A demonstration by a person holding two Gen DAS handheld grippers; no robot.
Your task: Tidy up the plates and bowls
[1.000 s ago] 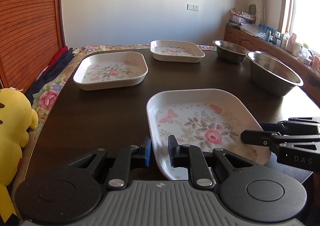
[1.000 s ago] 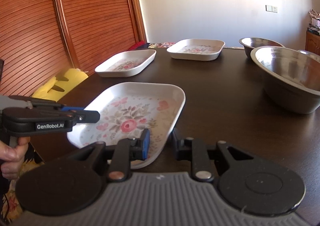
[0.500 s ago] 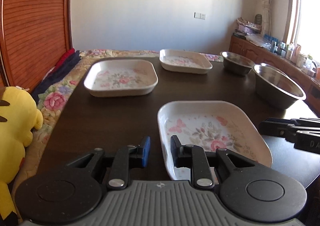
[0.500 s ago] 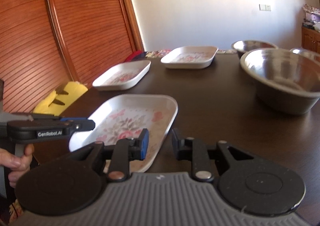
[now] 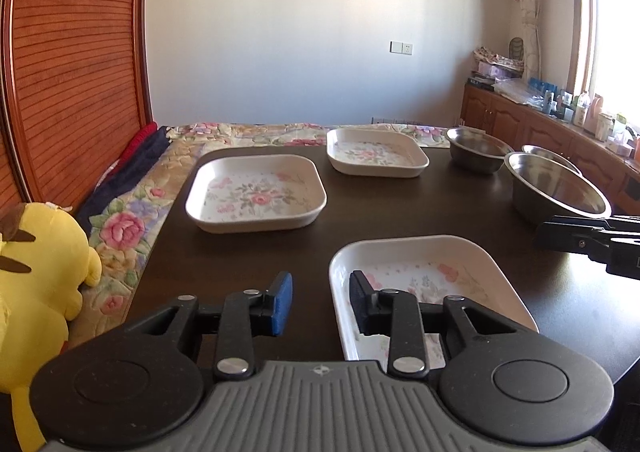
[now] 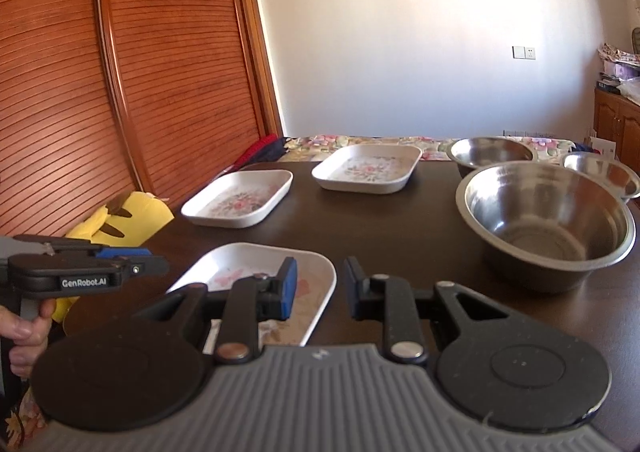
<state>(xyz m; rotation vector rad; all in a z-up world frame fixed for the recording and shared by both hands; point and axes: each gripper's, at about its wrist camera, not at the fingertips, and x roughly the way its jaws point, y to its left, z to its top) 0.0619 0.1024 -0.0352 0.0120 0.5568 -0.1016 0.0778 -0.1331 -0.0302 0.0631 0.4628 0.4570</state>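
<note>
white square floral melamine plate (image 5: pixel 430 284) is lying flat at six o'clock on the dark wooden table (image 5: pixel 400 208), straddled by both grippers for lifting; left gripper (image 5: pixel 320 302) is opening, right gripper (image 6: pixel 320 286) is sitting apart, neither pinching it.

A plain white wall (image 5: pixel 320 32) stands behind the dark wooden table (image 5: pixel 400 212), with slatted wooden doors (image 6: pixel 140 72) to one side. Sunlight enters through a window (image 5: pixel 616 44) above low wooden cabinets (image 5: pixel 520 124).
</note>
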